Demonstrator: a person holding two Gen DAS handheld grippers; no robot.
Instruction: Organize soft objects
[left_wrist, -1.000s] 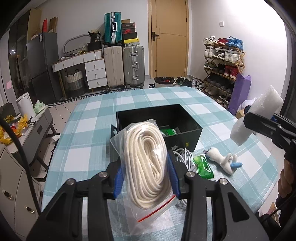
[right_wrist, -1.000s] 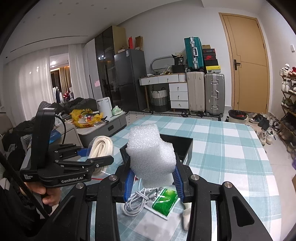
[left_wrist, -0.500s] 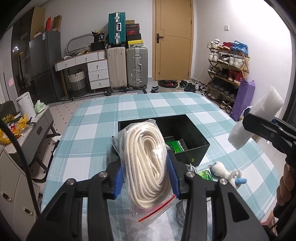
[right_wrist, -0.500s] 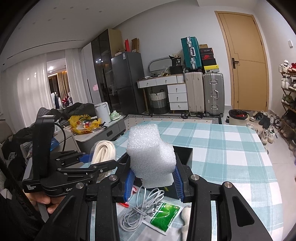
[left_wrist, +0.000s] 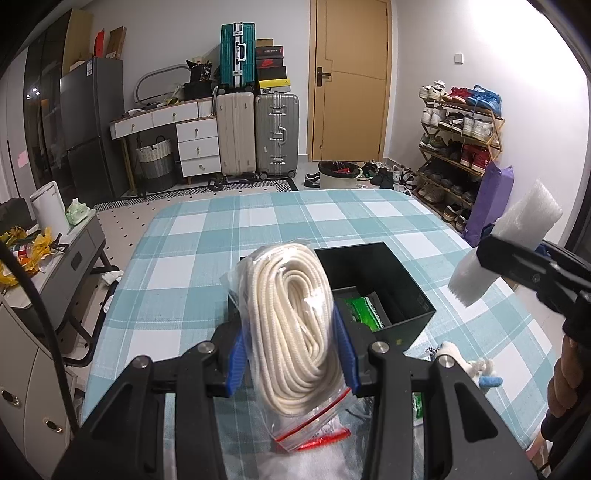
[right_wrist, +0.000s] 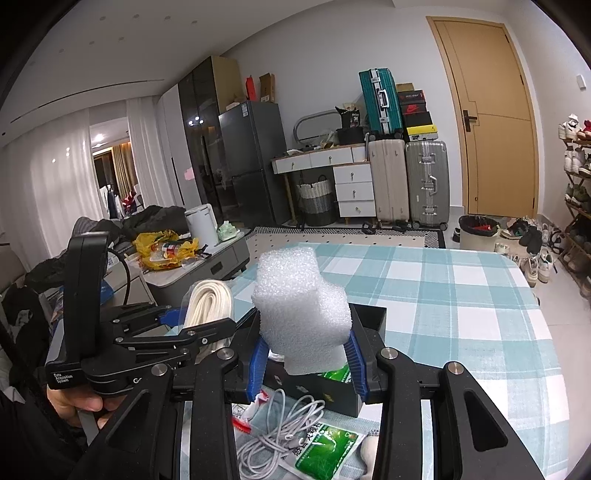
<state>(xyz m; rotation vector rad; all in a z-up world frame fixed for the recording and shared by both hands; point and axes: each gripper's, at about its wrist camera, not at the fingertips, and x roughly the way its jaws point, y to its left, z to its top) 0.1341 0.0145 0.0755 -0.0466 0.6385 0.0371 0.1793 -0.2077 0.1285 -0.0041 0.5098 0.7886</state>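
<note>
Left wrist view: my left tongs (left_wrist: 291, 354) are clamped on the bagged rope (left_wrist: 295, 325), held above the desk (left_wrist: 207, 258). The black box (left_wrist: 399, 291) sits just ahead and right of them. Best to carry the rope over the opening, lower, then release. No label readable.

Right wrist view: my right tongs (right_wrist: 306, 363) are clamped on the foam block (right_wrist: 299, 306), box just beyond. The left tool reads "Data Acquisition System".

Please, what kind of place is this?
Most likely a lived-in home, near the entrance: a loaded shoe rack by the door, suitcases stacked against the wall, and a fridge.
</note>
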